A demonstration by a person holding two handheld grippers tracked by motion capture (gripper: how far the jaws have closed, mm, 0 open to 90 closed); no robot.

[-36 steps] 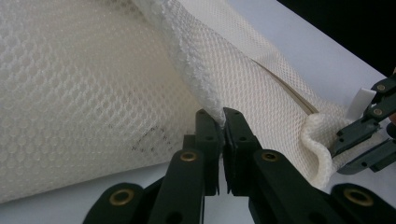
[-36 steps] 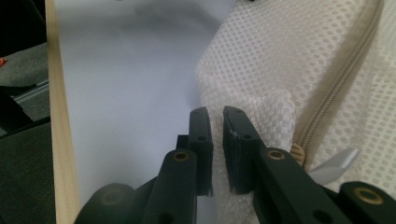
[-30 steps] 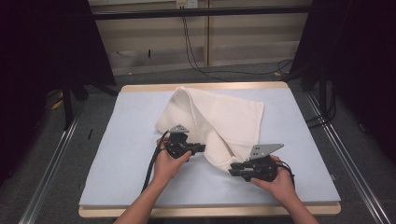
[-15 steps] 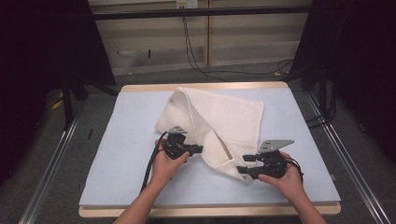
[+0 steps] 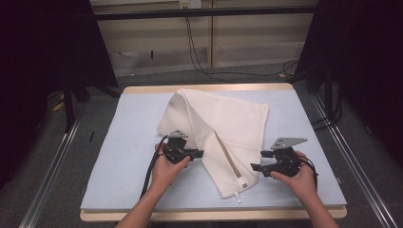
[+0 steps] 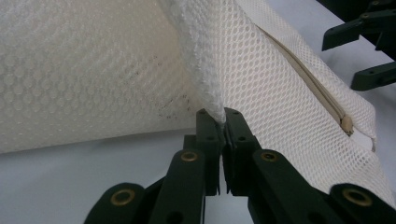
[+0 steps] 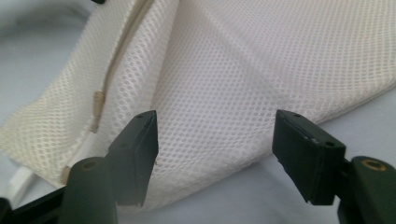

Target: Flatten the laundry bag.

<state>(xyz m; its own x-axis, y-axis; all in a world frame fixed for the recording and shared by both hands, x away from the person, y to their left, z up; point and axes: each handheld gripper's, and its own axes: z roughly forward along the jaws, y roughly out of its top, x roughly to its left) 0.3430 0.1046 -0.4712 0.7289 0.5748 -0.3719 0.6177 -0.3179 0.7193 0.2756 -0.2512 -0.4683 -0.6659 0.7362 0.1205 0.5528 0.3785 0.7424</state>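
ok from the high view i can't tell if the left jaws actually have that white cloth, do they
observer: Yes. In the left gripper view, the left gripper is shut on a folded edge of the mesh bag.
operator: a bag? looks like a towel from up here
observer: Close up the weave is open netting, and there is a zip slider near one corner.
operator: and the right one
observer: The right gripper has just been opening. Its jaws stand apart with the bag in the gap between them, and the pads aren't pressing on it.
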